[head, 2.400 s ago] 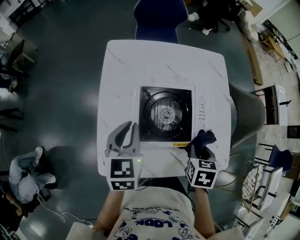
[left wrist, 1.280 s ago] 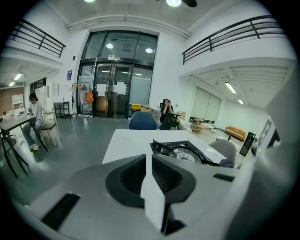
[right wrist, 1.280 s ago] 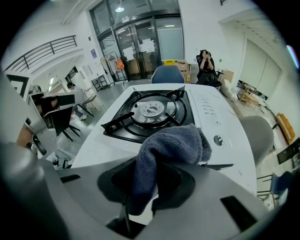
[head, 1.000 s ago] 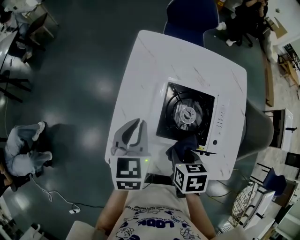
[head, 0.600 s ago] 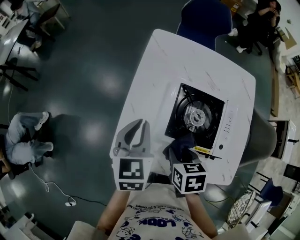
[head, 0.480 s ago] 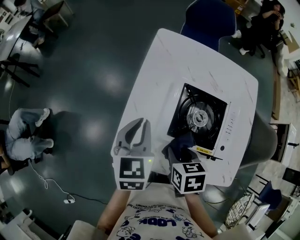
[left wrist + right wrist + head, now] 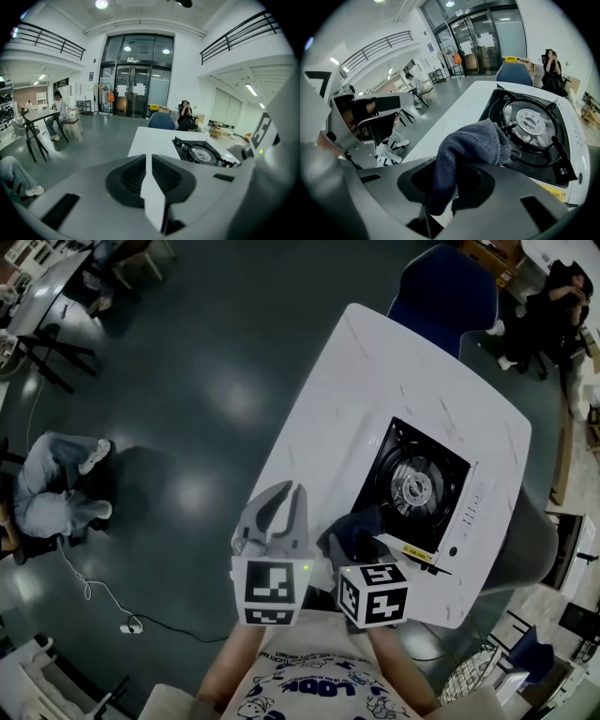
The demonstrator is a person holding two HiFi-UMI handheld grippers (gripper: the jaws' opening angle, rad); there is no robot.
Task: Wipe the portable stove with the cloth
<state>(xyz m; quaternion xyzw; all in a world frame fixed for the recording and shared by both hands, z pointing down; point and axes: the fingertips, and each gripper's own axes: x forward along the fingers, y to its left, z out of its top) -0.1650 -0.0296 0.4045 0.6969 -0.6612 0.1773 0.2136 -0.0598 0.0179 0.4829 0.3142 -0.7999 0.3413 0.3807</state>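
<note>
The portable stove (image 7: pixel 422 486) sits on the white table (image 7: pixel 375 371), black with a round burner and a white control strip on its right. My right gripper (image 7: pixel 359 547) is shut on the dark grey cloth (image 7: pixel 349 532), which rests at the stove's near left corner. In the right gripper view the cloth (image 7: pixel 471 145) bulges up from the jaws and touches the stove (image 7: pixel 534 126) rim. My left gripper (image 7: pixel 284 495) hovers at the table's near left edge, shut and holding nothing; its view shows the stove (image 7: pixel 201 153) ahead to the right.
A blue chair (image 7: pixel 442 292) stands at the table's far end. A grey round bin (image 7: pixel 527 540) is just right of the table. A person sits on the floor at the left (image 7: pixel 52 488), with a cable (image 7: pixel 94 601) nearby. Dark floor surrounds the table.
The head view has swung, so the table now sits tilted at the right. My right gripper carried the cloth from the stove's front right to its near left corner. The left gripper kept its pose.
</note>
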